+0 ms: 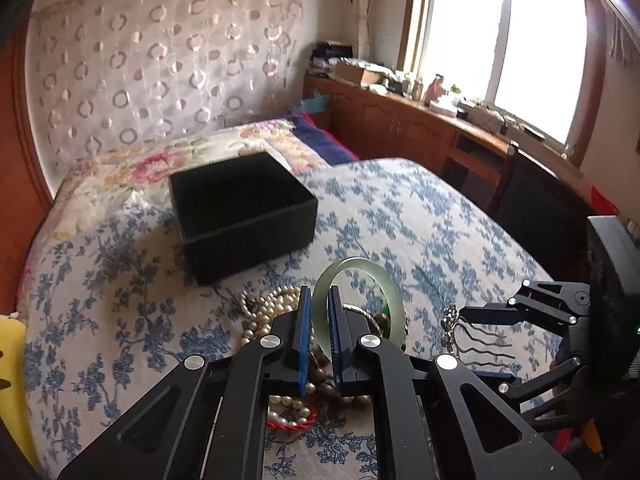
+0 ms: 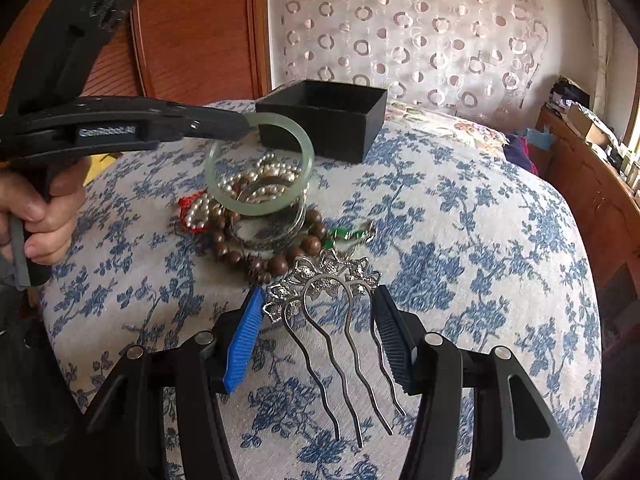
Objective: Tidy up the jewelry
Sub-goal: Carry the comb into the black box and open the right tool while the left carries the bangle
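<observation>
My left gripper is shut on a pale green jade bangle and holds it lifted above the jewelry pile; it also shows in the right wrist view. An open black box stands on the bed beyond it, also seen in the right wrist view. My right gripper is open, its fingers either side of a silver hair comb lying on the bedspread. The pile holds a pearl necklace, a brown bead bracelet, a clear bangle and a red cord.
The bed has a blue floral cover with floral pillows behind the box. A wooden cabinet with clutter runs under the window on the right. A dark chair stands by the bed edge.
</observation>
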A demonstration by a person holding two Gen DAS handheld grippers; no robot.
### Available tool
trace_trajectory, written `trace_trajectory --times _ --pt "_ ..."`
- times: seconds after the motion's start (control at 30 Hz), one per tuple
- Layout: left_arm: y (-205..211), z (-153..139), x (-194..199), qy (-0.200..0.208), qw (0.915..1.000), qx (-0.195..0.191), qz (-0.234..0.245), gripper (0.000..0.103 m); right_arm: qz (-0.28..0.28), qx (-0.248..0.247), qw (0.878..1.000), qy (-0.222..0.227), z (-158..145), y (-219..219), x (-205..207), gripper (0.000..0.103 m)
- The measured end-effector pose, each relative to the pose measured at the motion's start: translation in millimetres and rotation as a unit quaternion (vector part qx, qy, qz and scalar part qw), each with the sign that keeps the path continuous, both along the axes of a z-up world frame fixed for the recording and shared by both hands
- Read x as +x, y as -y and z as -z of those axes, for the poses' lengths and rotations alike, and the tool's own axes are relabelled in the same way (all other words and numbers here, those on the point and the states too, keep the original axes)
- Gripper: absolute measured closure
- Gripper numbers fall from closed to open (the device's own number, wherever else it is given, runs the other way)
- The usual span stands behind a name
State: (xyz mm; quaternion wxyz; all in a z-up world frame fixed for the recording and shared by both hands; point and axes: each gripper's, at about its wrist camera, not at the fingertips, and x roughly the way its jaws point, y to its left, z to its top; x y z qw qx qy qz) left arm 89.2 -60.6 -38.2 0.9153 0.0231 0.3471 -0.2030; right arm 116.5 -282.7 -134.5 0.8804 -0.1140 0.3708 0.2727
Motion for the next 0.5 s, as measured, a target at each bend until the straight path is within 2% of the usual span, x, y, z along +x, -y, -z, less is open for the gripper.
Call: trace_trajectory --times 0.3,0.5 --pt "-21.2 -23.9 3.8 0.037 0.9987 -0.004 -0.035 0.096 -0.009 0.014 0.999 0.031 -27.6 -6.1 19.4 0.045" --pt "-35.8 -39.9 10.9 0.06 0.997 -0.005 -0.05 0.095 -0.026 0.015 0.998 0.047 -45.9 -21.2 50.8 0.045"
